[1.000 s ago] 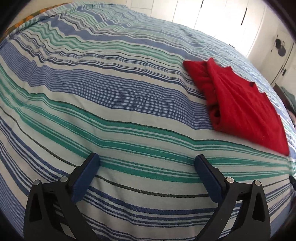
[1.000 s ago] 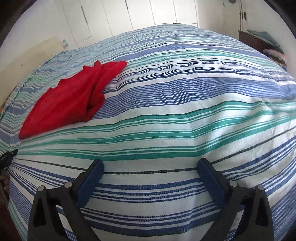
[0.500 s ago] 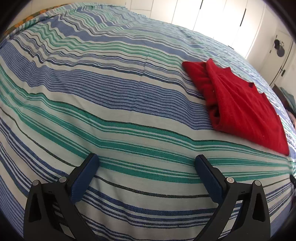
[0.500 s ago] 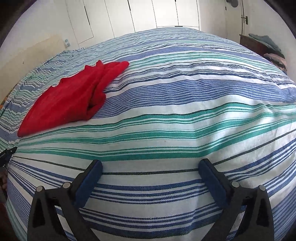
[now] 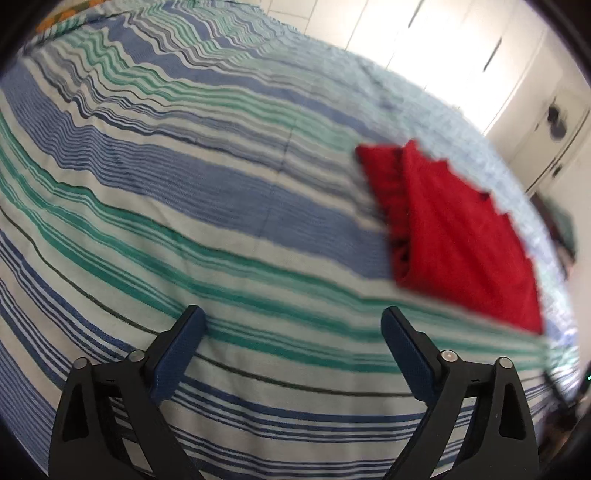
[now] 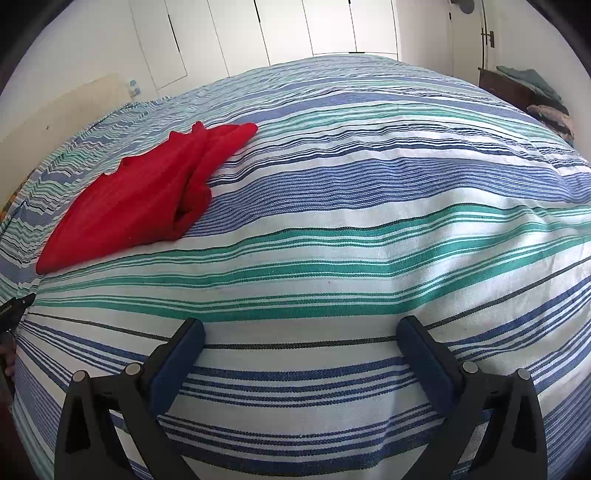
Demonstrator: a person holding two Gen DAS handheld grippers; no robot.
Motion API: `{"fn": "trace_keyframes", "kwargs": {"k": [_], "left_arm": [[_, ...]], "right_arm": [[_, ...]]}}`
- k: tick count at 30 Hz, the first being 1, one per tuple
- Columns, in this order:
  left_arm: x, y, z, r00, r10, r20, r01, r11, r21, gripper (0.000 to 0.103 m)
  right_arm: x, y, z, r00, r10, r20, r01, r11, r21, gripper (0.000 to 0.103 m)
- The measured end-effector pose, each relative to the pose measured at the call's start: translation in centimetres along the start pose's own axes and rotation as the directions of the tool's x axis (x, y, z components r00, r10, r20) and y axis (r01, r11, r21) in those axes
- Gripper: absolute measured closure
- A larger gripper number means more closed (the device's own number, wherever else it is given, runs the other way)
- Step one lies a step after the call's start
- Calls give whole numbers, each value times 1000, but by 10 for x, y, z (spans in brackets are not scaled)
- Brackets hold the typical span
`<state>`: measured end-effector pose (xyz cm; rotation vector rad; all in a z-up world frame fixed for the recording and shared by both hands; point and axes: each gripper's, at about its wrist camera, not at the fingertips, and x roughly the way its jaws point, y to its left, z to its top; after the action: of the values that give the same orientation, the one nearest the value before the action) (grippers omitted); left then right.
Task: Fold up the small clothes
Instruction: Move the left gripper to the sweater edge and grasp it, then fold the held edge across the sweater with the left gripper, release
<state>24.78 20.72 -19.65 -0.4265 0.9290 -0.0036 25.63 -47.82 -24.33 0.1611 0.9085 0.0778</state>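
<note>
A folded red garment [image 5: 458,229] lies flat on the striped bedspread [image 5: 184,192], to the upper right in the left wrist view, which is blurred. In the right wrist view the red garment [image 6: 147,199] lies at the upper left on the bedspread [image 6: 369,221]. My left gripper [image 5: 293,321] is open and empty, hovering over the bed well short of the garment. My right gripper [image 6: 301,332] is open and empty, over bare bedspread to the right of the garment.
White wardrobe doors [image 6: 295,29] stand behind the bed. A dark side table with folded cloth [image 6: 524,85] stands at the far right. A pale headboard [image 6: 62,107] is at the left. A white door [image 5: 554,122] shows beyond the bed.
Both grippers have tilted up and pulled back slightly, so more wall and wardrobe shows. The left wrist view is now motion-blurred. The garment has not moved. Both grippers stay open.
</note>
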Motion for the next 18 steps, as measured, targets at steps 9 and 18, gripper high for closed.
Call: {"fn": "trace_keyframes", "kwargs": {"k": [9,18], "left_arm": [[77,-74,79,991,-92,-98,98,994,55,8],[92,-140,90,987,14,-163,14,985,169,96]], "right_arm": [[0,-2,-1,1000,21,12,-21,1000,13,0],[-1,-3,-1,999,34,15,-35,999,22,0]]}}
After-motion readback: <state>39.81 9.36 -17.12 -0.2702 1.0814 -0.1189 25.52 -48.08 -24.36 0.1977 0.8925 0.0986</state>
